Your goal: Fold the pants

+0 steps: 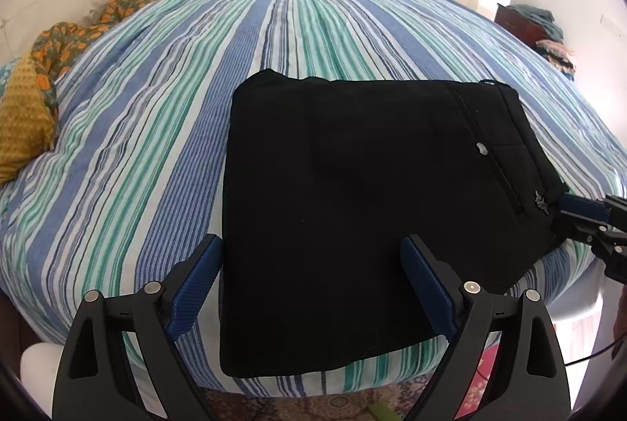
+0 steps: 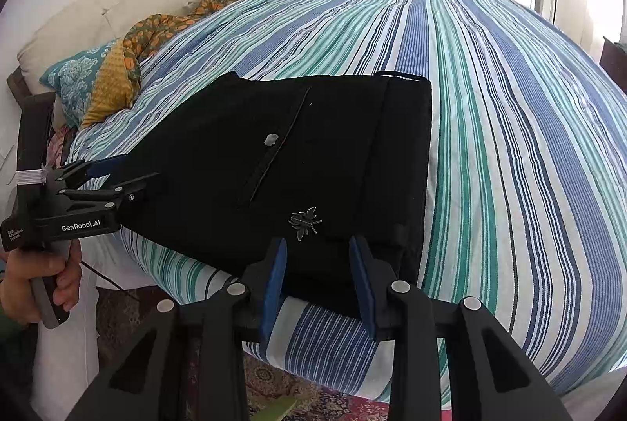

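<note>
Black pants (image 1: 352, 193) lie folded into a flat rectangle on the striped bedspread (image 1: 156, 131), near its front edge. A back pocket with a silver button (image 2: 271, 138) and a silver insect-shaped ornament (image 2: 305, 221) faces up at the waistband side. My left gripper (image 1: 313, 256) is open, its fingers astride the pants' left front part, just above the cloth. My right gripper (image 2: 318, 256) is open at the waistband edge of the pants (image 2: 298, 154), fingers apart beside the ornament. Each gripper shows in the other's view: the right gripper (image 1: 580, 213) and the left gripper (image 2: 117, 174).
A beige headboard (image 2: 117, 9), a teal patterned pillow (image 2: 74, 80), a mustard cushion (image 1: 19, 131) and an orange floral cloth (image 1: 78, 37) lie at the bed's left. A dark stand with stacked clothes (image 1: 540, 25) is at far right. A patterned rug (image 1: 313, 401) lies below the bed edge.
</note>
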{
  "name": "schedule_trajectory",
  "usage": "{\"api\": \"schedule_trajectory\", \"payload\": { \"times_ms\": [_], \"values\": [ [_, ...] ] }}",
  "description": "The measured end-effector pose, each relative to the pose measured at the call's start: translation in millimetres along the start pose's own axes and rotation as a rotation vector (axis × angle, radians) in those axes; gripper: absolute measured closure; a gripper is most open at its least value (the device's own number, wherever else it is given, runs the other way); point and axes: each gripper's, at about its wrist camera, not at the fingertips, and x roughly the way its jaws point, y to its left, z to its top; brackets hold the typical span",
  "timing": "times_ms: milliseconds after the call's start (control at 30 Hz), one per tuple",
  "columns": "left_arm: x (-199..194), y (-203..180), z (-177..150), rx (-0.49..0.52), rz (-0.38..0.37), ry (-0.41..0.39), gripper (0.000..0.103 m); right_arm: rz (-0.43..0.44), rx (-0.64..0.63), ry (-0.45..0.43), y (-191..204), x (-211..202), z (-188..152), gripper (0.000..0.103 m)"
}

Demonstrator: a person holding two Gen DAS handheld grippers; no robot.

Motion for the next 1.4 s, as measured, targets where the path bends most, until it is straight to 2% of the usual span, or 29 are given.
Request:
{"api": "schedule_trajectory", "payload": {
  "times_ms": [833,1100,1133,1233,1267,1333,1367,1400],
  "values": [
    [2.8,-0.1,-2.9,-0.010,0.008,0.015,0.007,-0.002,0.012,-0.018,1.2,1.6,-1.2,0.068],
    [2.7,8.4,-4.0,-0.064,-0.033,0.042,0.007,0.011,0.018,0.010,-0.2,-2.0,-5.4,0.068],
    [2.9,10.9,-3.8,-0.079,-0.041,0.046,0.007,0.017,0.027,0.022,-2.1,-2.8,-7.8,0.068],
    [2.1,14.8,-2.9,-0.106,-0.059,0.053,0.007,0.048,0.130,0.152,-15.4,9.5,-21.8,0.065],
    [0.2,15.2,-2.8,-0.109,-0.062,0.048,0.007,0.066,0.174,0.147,-20.9,8.2,-24.2,0.065],
    [-3.7,15.9,-1.6,-0.113,-0.069,0.035,0.007,0.101,0.215,0.076,-28.2,-5.2,-20.7,0.065],
    [-5.2,16.6,-0.8,-0.116,-0.076,0.029,0.007,0.110,0.225,0.032,-31.0,-13.6,-18.7,0.058],
    [-6.6,17.9,0.2,-0.121,-0.083,0.022,0.007,0.119,0.236,-0.006,-33.8,-20.7,-17.9,0.043]
  ]
}}
